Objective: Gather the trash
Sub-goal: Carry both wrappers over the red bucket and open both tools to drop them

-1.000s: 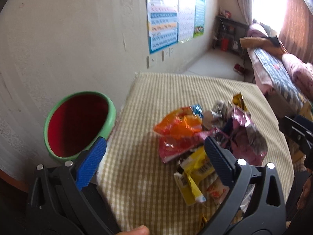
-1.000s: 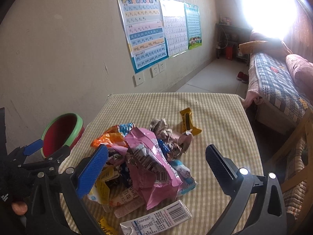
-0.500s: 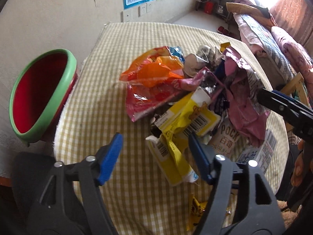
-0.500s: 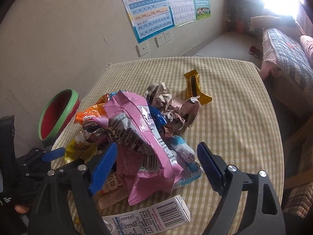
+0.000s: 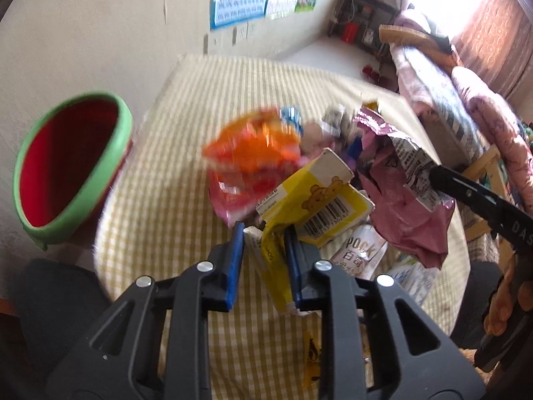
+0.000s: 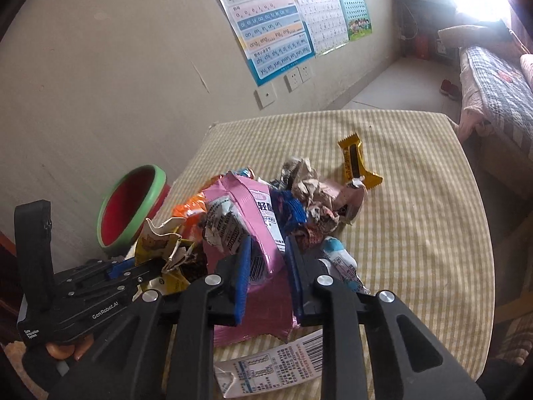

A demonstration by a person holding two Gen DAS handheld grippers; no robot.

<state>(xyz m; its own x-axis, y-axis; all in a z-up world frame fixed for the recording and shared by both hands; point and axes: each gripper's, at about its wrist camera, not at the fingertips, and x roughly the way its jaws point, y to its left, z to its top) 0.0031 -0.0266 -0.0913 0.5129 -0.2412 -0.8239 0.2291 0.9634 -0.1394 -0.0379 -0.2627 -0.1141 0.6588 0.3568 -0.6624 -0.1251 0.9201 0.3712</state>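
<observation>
A heap of wrappers lies on the checked tablecloth [image 6: 416,226]. My left gripper [image 5: 265,266] has its jaws closing on a crumpled yellow carton [image 5: 319,196] with a bear print, and the blue pads press its lower end. The same carton [image 6: 160,243] shows in the right wrist view at that gripper's tip. My right gripper [image 6: 266,266] is shut on a pink snack bag [image 6: 246,206], which sits between its pads. The pink bag [image 5: 406,226] also hangs from that gripper's black tip at the right of the left wrist view. A red bin with a green rim [image 5: 66,166] stands left of the table.
An orange bag [image 5: 253,146], crumpled paper [image 6: 306,183], a yellow bar wrapper [image 6: 356,163] and a white labelled carton [image 6: 276,363] remain on the cloth. The wall with posters [image 6: 273,20] runs behind the bin [image 6: 133,206]. A bed [image 6: 493,76] stands to the right.
Both grippers went from wide open to closed while tipping down toward the heap. The left one took hold of the yellow carton, the right one the pink bag.
</observation>
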